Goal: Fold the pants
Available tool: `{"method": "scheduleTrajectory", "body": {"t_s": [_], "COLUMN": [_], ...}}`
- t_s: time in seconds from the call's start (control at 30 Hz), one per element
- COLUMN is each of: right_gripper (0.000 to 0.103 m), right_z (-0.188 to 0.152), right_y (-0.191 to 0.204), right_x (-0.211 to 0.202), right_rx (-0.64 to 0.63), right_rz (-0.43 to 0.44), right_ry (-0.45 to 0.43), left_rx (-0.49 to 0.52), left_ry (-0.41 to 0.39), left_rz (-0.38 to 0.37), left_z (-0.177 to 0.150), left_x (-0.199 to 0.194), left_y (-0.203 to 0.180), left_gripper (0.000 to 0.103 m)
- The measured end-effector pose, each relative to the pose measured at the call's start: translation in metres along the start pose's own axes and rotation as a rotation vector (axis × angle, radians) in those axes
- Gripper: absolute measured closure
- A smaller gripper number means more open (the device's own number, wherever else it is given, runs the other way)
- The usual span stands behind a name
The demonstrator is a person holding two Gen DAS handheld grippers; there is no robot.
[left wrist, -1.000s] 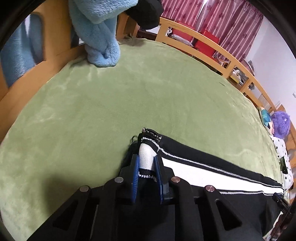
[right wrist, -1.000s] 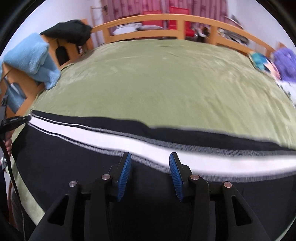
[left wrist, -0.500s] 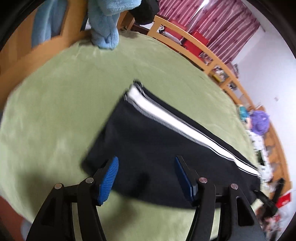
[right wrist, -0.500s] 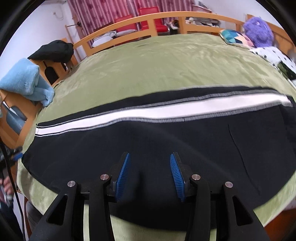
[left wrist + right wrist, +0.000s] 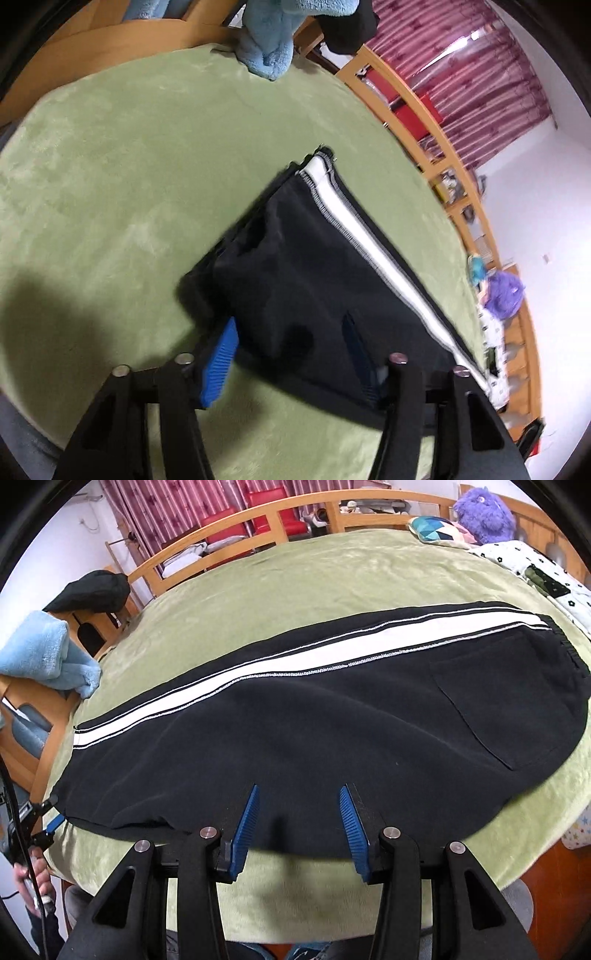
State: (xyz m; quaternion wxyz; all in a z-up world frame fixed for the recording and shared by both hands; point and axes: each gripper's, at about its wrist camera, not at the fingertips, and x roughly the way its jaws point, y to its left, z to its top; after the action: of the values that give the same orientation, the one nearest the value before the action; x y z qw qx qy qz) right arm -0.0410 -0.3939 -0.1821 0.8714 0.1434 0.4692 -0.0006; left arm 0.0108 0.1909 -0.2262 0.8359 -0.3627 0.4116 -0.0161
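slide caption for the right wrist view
Open right gripper poised over black pants with a white stripe, spread on a green blanket.

Black pants flat on green blanket — right tool parted at near edge, gripping nothing.

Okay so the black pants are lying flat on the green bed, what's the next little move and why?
Probably bring the left gripper, jaws closing with nothing clamped, down onto the leg-cuff end of the pants. They lie flat, full length, unfolded on the blanket, and the right gripper hangs open over the near edge.
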Motion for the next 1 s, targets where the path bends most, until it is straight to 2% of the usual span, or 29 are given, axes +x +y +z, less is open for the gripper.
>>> {"method": "scheduleTrajectory", "body": {"t_s": [0.03,0.1,0.13,0.17,0.3,0.4,0.5,0.53,0.57,0.63,0.73,0.83,0.93,1.0], "right_gripper": [0.058,0.058,0.058,0.058,0.058,0.058,0.058,0.058,0.058,0.058,0.058,0.058,0.058,0.058], "right_z": [-0.001,-0.004,-0.005,-0.006,-0.012,-0.016,-0.018,-0.019,-0.02,-0.023,-0.027,-0.03,-0.031,-0.032], "right_y": [-0.001,-0.001,-0.001,-0.001,-0.006,-0.011,-0.014,-0.015,-0.016,-0.018,-0.023,-0.026,-0.025,-0.024], "right_x": [-0.001,-0.004,-0.006,-0.006,-0.009,-0.012,-0.012,-0.011,-0.012,-0.012,-0.01,-0.007,-0.008,-0.007], "right_rx": [0.0,0.002,0.006,0.007,0.009,0.018,0.026,0.027,0.025,0.02,0.027,0.043,0.05,0.054], "right_rz": [-0.008,-0.014,-0.012,-0.012,-0.024,-0.023,-0.017,-0.016,-0.017,-0.024,-0.029,-0.036,-0.036,-0.033], "right_ry": [0.0,-0.003,-0.005,-0.005,-0.004,-0.008,-0.003,0.0,0.003,0.004,0.02,0.034,0.037,0.035], "left_rx": [-0.004,-0.005,-0.01,-0.009,-0.012,-0.012,-0.011,-0.007,0.003,0.014,-0.028,-0.085,-0.112,-0.12], "left_ry": [-0.005,-0.001,0.015,0.025,-0.035,-0.018,0.026,0.031,0.037,0.024,0.025,-0.001,-0.018,-0.006], "left_rz": [0.019,0.05,0.045,0.039,0.023,0.065,0.105,0.096,0.084,0.09,0.082,0.032,0.026,0.03], "left_z": [0.002,0.005,0.006,0.008,0.012,0.007,0.001,-0.001,-0.005,-0.01,-0.009,-0.005,0.003,0.01], "left_x": [0.004,0.011,0.015,0.017,-0.014,-0.016,-0.006,-0.006,-0.007,-0.007,0.004,0.017,0.031,0.034], "left_y": [0.0,0.003,0.005,0.005,0.014,0.018,0.018,0.018,0.017,0.016,0.022,0.027,0.022,0.018], "left_gripper": [0.059,0.078,0.097,0.098,0.098,0.098,0.091,0.083,0.064,0.048,0.048,0.048,0.052,0.089]}}
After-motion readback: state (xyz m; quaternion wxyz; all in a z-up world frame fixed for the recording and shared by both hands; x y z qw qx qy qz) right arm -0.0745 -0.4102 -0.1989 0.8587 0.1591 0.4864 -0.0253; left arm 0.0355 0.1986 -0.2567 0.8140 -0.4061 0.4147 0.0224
